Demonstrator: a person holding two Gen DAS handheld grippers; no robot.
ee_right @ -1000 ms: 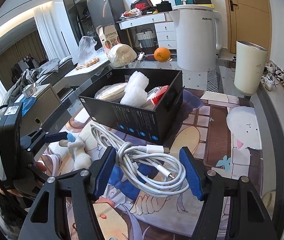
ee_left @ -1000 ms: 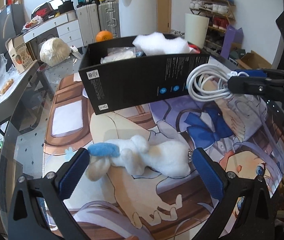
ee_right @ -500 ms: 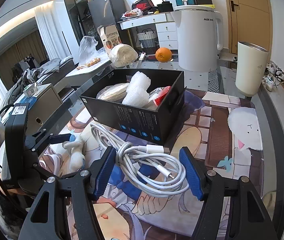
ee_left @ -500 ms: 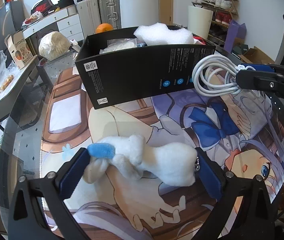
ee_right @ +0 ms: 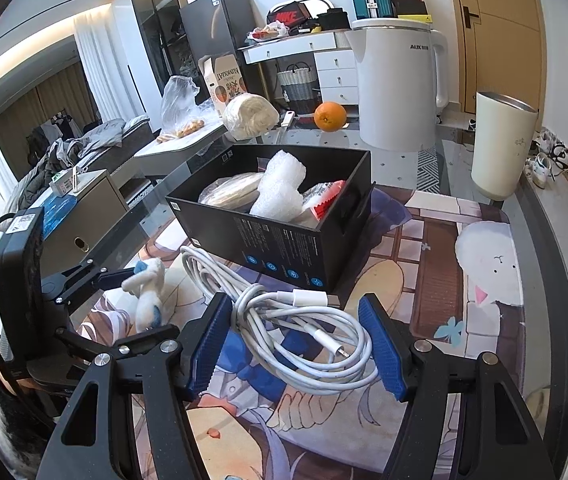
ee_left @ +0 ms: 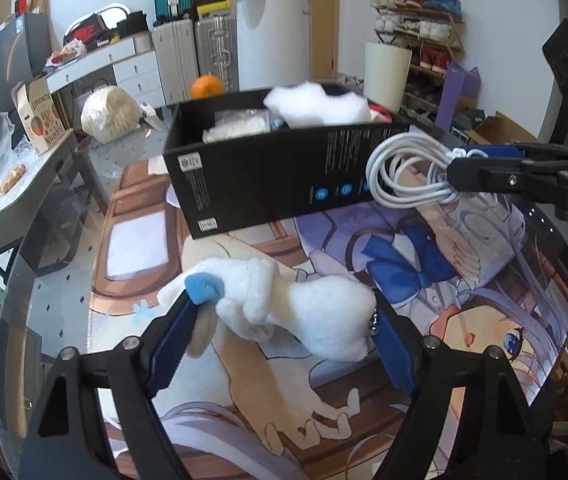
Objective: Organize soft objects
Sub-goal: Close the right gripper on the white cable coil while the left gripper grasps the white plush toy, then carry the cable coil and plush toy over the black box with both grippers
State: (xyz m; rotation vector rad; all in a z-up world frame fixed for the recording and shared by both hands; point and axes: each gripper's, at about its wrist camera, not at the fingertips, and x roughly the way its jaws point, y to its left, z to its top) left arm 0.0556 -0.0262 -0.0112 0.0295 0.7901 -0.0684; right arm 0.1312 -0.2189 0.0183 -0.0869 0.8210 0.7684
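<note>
Partly filled black cardboard box (ee_right: pixel 284 216); near it, left hand-held gripper (ee_left: pixel 280 336) clamps white plush toy (ee_left: pixel 284 304), right hand-held gripper (ee_right: pixel 295 344) clamps coiled white cable (ee_right: pixel 303 332), both unboxed.

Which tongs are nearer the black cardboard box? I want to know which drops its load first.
Right. The right tongs, gripping the white cable bundle, sit beside the black cardboard box; the left tongs, clamping the white plush toy, hang farther back.

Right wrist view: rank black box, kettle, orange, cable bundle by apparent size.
1. black box
2. cable bundle, nearness inflates it, so its rank against the kettle is unsure
3. kettle
4. orange
</note>
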